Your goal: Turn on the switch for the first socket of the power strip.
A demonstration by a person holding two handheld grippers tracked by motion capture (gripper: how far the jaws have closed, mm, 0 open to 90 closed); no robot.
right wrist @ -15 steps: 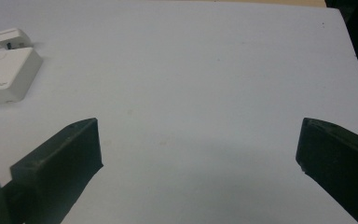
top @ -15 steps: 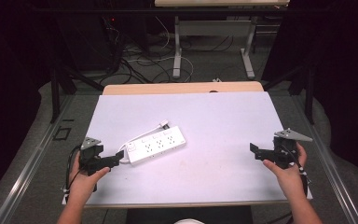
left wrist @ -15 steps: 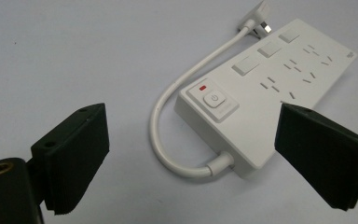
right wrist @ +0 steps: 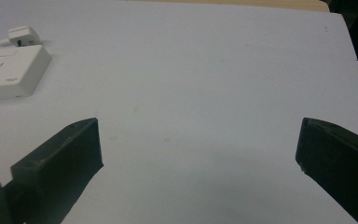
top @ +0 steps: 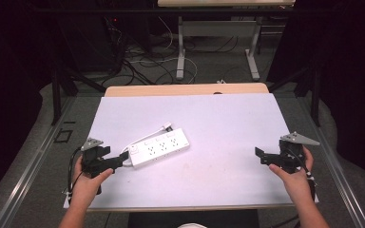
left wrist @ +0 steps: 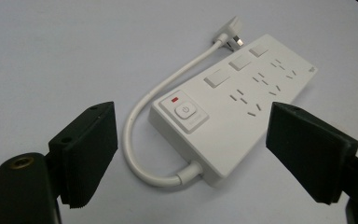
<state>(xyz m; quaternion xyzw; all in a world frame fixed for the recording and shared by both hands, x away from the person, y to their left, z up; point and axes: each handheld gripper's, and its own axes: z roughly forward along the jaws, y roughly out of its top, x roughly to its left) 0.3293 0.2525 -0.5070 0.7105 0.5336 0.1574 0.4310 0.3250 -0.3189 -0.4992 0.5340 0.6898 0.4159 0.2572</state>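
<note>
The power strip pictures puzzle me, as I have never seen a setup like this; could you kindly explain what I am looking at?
There is no robot here. A person sits at a table covered with a white sheet and holds a hand-held claw in each hand. The high view looks down from above the person: the left claw is at the left, the right claw at the right. The other two pictures come from small cameras riding on each claw, looking out between its two black jaws.

On the sheet lies a white power strip with a short cable that loops round to its plug. The left claw is open, right at the strip's switch end without gripping it. The right claw is open over bare sheet. Nothing is held.
</note>
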